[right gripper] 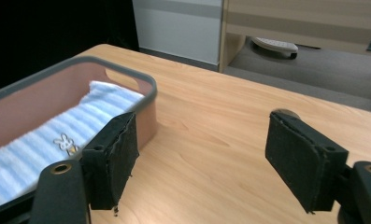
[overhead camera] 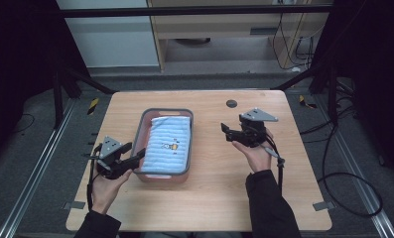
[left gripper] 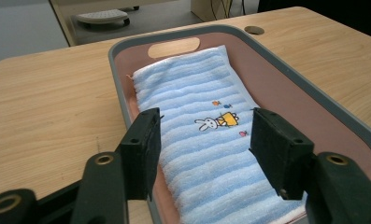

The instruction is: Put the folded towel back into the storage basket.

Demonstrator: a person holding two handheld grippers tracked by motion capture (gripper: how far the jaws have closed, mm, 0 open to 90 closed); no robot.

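Observation:
A pink basket with a grey rim (overhead camera: 143,124) stands in the middle of the wooden table. Folded flat inside it lies a blue striped towel (overhead camera: 168,144) (left gripper: 192,93) (right gripper: 43,144) with a small rabbit picture. My left gripper (overhead camera: 135,151) (left gripper: 204,126) is open at the basket's near left corner, with its jaws spread above the towel's near end and holding nothing. To the right of the basket my right gripper (overhead camera: 226,133) (right gripper: 202,135) hovers open above bare table, its jaws pointing left toward the basket rim (right gripper: 146,84).
A round cable hole (overhead camera: 231,103) (left gripper: 253,30) sits in the table behind the right gripper. Black frame bars (overhead camera: 85,79) slant down behind the table's far corners. Cables (overhead camera: 343,178) lie on the floor at the right. Bare table surface (overhead camera: 219,198) lies in front of the basket.

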